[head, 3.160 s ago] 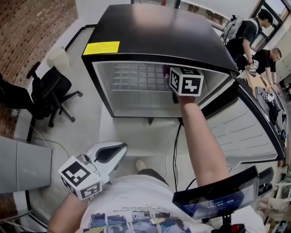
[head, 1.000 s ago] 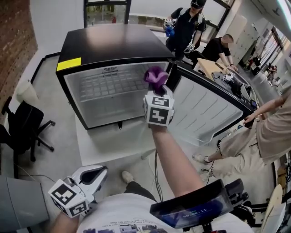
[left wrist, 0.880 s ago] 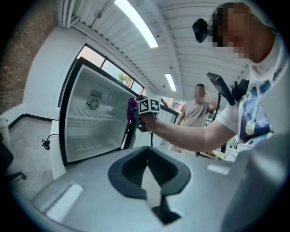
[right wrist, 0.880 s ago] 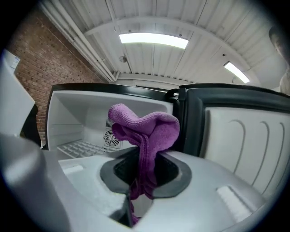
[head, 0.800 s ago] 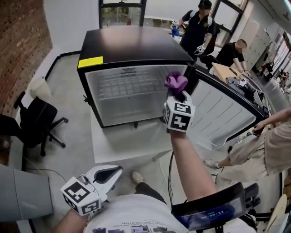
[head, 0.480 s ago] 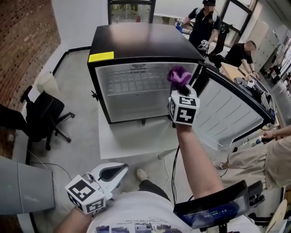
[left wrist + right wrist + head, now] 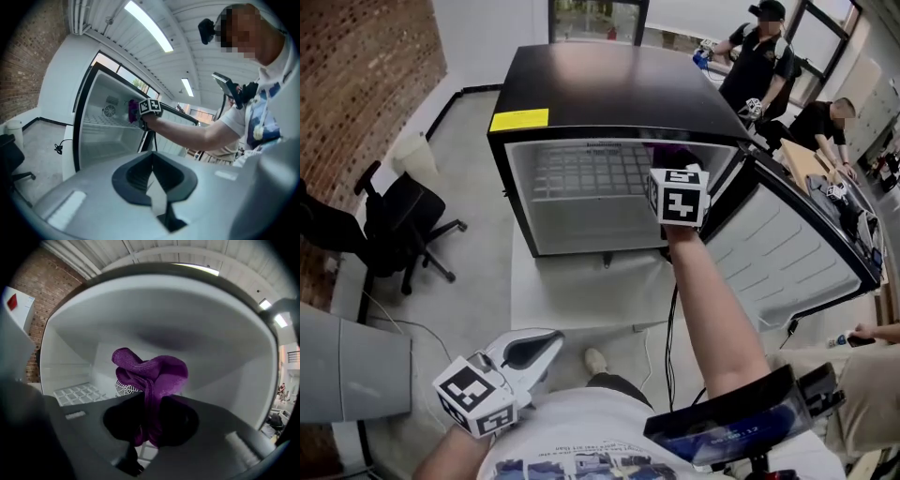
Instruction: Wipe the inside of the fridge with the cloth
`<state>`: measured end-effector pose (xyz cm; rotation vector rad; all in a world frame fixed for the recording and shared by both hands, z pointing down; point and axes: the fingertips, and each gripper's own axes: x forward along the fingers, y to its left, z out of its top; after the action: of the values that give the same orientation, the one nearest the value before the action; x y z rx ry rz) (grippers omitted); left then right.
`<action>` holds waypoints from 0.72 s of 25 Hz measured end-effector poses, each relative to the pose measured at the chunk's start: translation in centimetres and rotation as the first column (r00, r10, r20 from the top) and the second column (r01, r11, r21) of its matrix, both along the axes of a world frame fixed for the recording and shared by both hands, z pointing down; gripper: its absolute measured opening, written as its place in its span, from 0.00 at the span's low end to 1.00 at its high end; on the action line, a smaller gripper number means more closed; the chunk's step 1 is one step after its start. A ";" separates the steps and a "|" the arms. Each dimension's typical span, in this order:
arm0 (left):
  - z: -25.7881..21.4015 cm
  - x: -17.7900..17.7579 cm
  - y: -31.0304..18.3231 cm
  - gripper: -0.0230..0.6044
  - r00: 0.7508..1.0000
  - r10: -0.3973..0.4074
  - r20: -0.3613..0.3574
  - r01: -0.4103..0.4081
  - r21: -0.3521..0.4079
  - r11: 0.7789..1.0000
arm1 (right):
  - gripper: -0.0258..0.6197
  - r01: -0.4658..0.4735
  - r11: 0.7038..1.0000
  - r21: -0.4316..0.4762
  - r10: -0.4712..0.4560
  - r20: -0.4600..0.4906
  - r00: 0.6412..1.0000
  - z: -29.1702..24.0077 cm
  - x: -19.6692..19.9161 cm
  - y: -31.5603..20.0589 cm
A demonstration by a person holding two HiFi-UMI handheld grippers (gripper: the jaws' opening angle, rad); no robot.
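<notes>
Your left gripper (image 7: 154, 199) sits low at the lower left of the head view, close to your torso. Its jaws are pressed together with nothing between them, and it touches nothing.

Your right arm extends up the middle of the head view to the right gripper (image 7: 149, 427), whose marker cube sits at the mouth of the fridge (image 7: 619, 84). In the right gripper view the jaws are clamped on the cloth (image 7: 152, 373). The clamp falls on the lower part of the cloth, and the rest stands above the jaws in a crumpled bunch.

The cloth is purple, with a fine textured weave, and it is folded and twisted on itself. It is inside the fridge opening, on the right side near the top. The pictures do not show whether it touches a wall.

The fridge is a small black unit on a white platform (image 7: 581, 291). Its door (image 7: 783, 244) swings wide open toward the right of the frame. The interior is white and holds a wire shelf (image 7: 586, 169). A round fan grille (image 7: 123, 389) is set in the rear wall. A yellow label (image 7: 518, 120) is on the top front edge.

An office chair (image 7: 403, 225) stands at the left, and people stand at the upper right.
</notes>
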<state>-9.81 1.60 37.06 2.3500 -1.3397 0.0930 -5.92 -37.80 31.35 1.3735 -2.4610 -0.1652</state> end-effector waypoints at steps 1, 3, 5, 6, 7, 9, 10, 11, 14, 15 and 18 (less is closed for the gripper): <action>0.0 -0.1 -0.3 0.04 1.000 -0.009 0.002 0.009 -0.001 1.000 | 0.14 0.007 1.000 0.006 -0.007 -0.015 1.000 0.0 -0.5 -0.5; 0.1 -0.4 -1.0 0.04 1.000 -0.024 0.001 0.024 -0.003 1.000 | 0.14 0.021 1.000 0.013 -0.021 -0.046 0.999 0.1 -1.6 -1.1; 0.2 -0.6 -1.8 0.04 0.999 -0.034 -0.001 0.034 -0.005 0.999 | 0.14 0.034 0.999 -0.006 -0.035 -0.078 0.996 0.6 -2.5 -1.7; 0.2 -0.7 -2.1 0.04 0.999 -0.039 -0.001 0.039 -0.007 0.999 | 0.14 0.041 0.999 -0.021 -0.043 -0.096 0.994 1.1 -2.9 -2.0; 0.2 -0.8 -2.3 0.04 0.999 -0.044 -0.001 0.044 -0.009 0.999 | 0.14 0.048 0.998 -0.035 -0.052 -0.118 0.992 1.7 -3.3 -2.2; 0.2 -1.1 -2.9 0.04 0.998 -0.056 -0.002 0.056 -0.014 0.998 | 0.14 0.058 0.997 -0.056 -0.065 -0.148 0.987 2.6 -3.9 -2.9; 0.2 -1.3 -3.2 0.05 0.998 -0.061 -0.002 0.061 -0.012 0.998 | 0.14 0.058 0.996 -0.072 -0.068 -0.147 0.987 3.0 -4.1 -3.2; 0.2 -1.4 -3.5 0.05 0.998 -0.065 -0.002 0.065 -0.010 0.998 | 0.14 0.059 0.994 -0.089 -0.071 -0.142 0.987 3.3 -4.3 -3.5; 0.2 -1.7 -4.1 0.04 0.997 -0.080 -0.006 0.080 -0.011 0.997 | 0.14 0.090 0.985 -0.148 -0.110 -0.131 0.985 4.1 -5.4 -3.7; 0.2 -1.9 -4.1 0.04 0.996 -0.085 -0.007 0.085 -0.014 0.996 | 0.14 0.101 0.981 -0.163 -0.123 -0.131 0.984 4.4 -5.9 -3.7; 0.3 -2.2 -4.6 0.04 0.996 -0.094 -0.011 0.093 -0.016 0.996 | 0.14 0.114 0.977 -0.181 -0.142 -0.147 0.979 5.0 -7.0 -3.7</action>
<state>-12.06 -3.02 37.37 2.2681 -1.4362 0.0613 -12.90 -41.50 36.35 1.0873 -2.3693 -0.0859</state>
